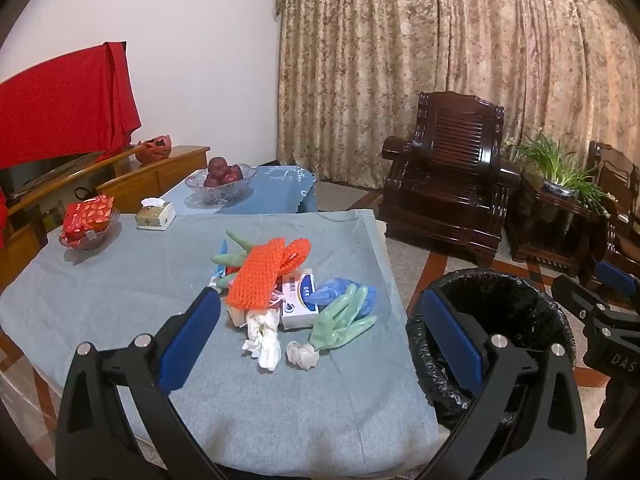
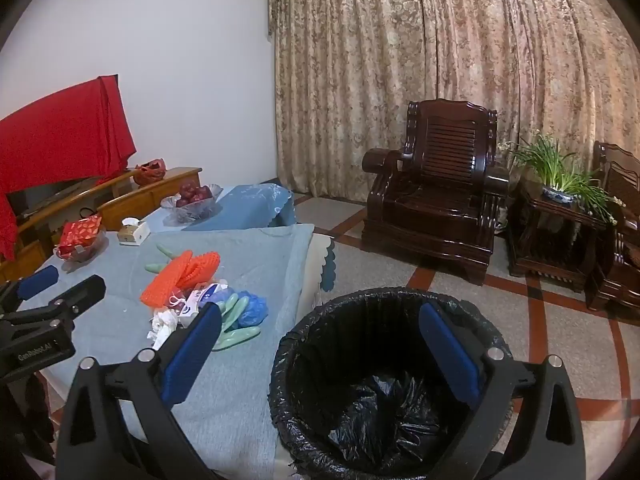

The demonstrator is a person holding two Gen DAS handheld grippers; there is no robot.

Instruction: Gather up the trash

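A heap of trash lies on the grey-blue tablecloth (image 1: 120, 288): orange foam nets (image 1: 264, 272), a white carton (image 1: 298, 300), green gloves (image 1: 340, 324), a blue plastic bag (image 1: 340, 288) and crumpled white tissues (image 1: 266, 340). The heap also shows in the right wrist view (image 2: 200, 296). A black-lined bin (image 2: 384, 376) stands on the floor right of the table; it also shows in the left wrist view (image 1: 500, 320). My left gripper (image 1: 320, 332) is open and empty, above the heap's near side. My right gripper (image 2: 320, 344) is open and empty, over the bin's left rim.
A tissue box (image 1: 156, 214), a dish with a red packet (image 1: 88, 224) and a glass bowl of apples (image 1: 222, 178) sit at the table's far side. A dark wooden armchair (image 2: 436, 196) and a potted plant (image 2: 560, 176) stand beyond the bin.
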